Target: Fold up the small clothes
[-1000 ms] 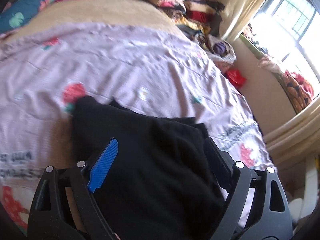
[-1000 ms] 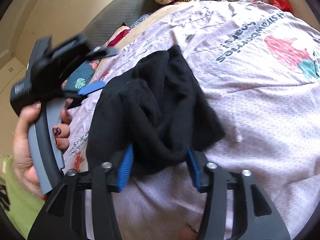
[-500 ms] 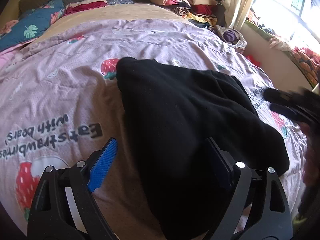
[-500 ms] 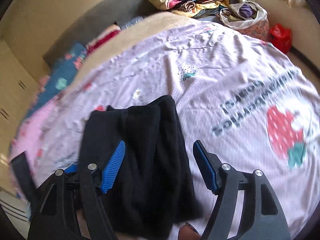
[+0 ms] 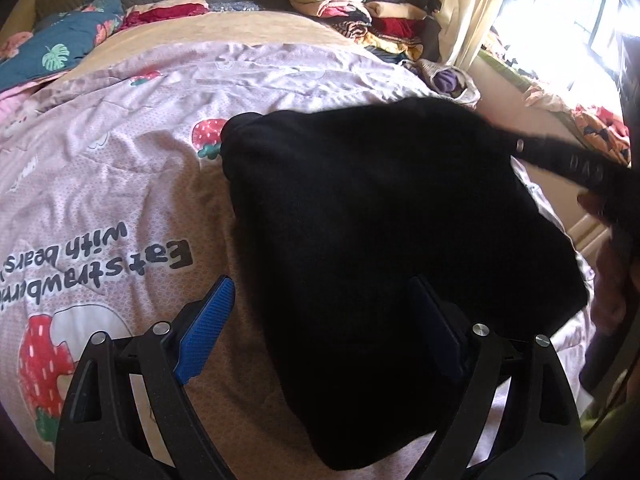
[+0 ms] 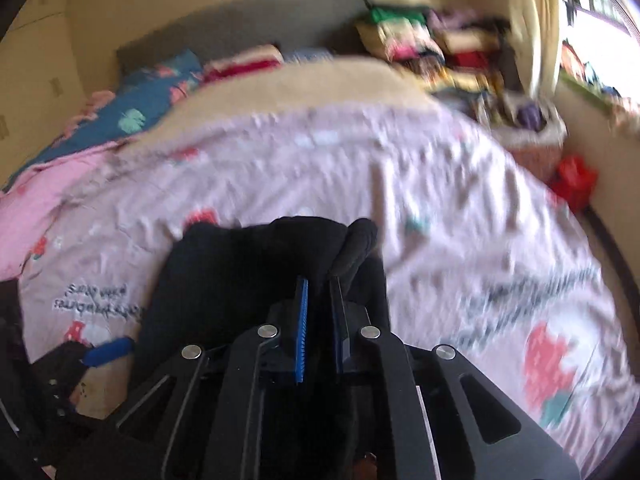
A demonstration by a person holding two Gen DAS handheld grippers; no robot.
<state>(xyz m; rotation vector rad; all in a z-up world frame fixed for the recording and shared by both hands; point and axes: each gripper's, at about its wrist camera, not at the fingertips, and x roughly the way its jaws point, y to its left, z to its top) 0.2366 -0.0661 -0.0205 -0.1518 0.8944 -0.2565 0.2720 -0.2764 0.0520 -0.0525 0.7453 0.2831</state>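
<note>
A black garment point(image 5: 384, 248) lies bunched on the pink strawberry bedsheet point(image 5: 120, 184). My left gripper point(image 5: 320, 320) is open just above its near edge, the blue pads spread wide, holding nothing. My right gripper point(image 6: 318, 300) is shut on a fold of the black garment point(image 6: 256, 264), its blue pads nearly together with cloth bulging past the tips. The right gripper also shows, blurred, at the right edge of the left wrist view point(image 5: 576, 164). The left gripper's blue pad shows at the lower left of the right wrist view point(image 6: 108, 350).
Stacks of folded clothes point(image 5: 360, 12) stand at the far right corner of the bed. A blue leaf-print pillow point(image 5: 56, 56) lies at the far left. A curtain and window point(image 5: 560, 20) are on the right. A red bag point(image 6: 576, 176) sits on the floor beside the bed.
My right gripper has closed on a fold of the black garment; half a second ago it was open. The left gripper has stayed open near the garment's near edge.
</note>
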